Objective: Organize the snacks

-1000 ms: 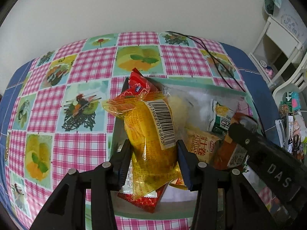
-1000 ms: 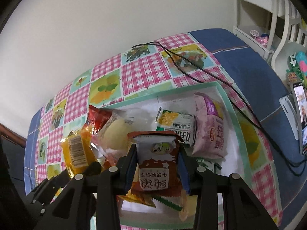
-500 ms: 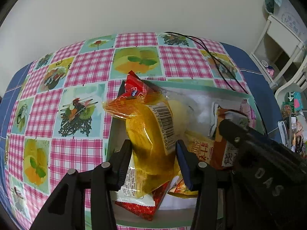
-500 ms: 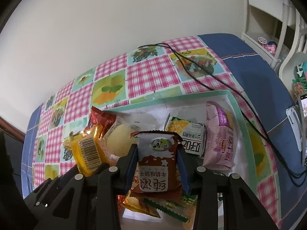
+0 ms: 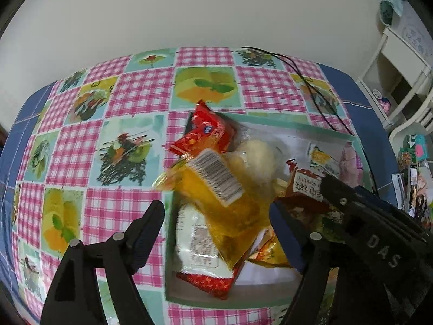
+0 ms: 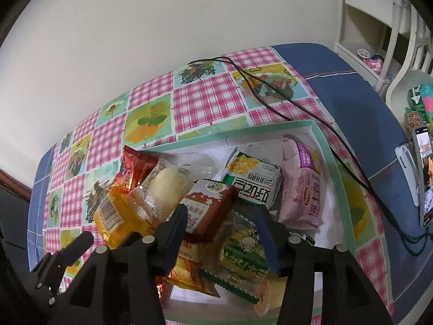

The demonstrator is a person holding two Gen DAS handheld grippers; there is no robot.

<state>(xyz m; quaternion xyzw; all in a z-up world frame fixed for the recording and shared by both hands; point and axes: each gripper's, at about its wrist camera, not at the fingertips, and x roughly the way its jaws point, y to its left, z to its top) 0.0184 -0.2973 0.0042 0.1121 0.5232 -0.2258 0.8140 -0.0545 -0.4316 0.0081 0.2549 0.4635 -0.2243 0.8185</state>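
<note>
A green-rimmed white box [image 5: 297, 128] [image 6: 328, 151] on the checked tablecloth holds several snack packets. My left gripper [image 5: 216, 227] is open above the box's left part; the yellow packet with a barcode [image 5: 222, 197] [image 6: 116, 216] lies loose between its fingers, blurred, on the pile. My right gripper [image 6: 220, 223] is open; the brown-and-white packet [image 6: 208, 208] [image 5: 305, 187] lies tilted between its fingers on other packets. A red packet [image 5: 205, 135] and a pale bun [image 6: 167, 187] lie beside the yellow one.
A green-white corn packet [image 6: 254, 178] and a pink packet [image 6: 303, 187] lie in the box's right part. A black cable [image 6: 284, 103] runs across the cloth past the box's right side. White shelving [image 6: 379, 27] and a phone [image 6: 425, 176] stand at the right.
Both grippers have opened. The yellow packet has dropped from the left gripper onto the pile; the brown-and-white packet has tipped out of the right gripper onto the packets.
</note>
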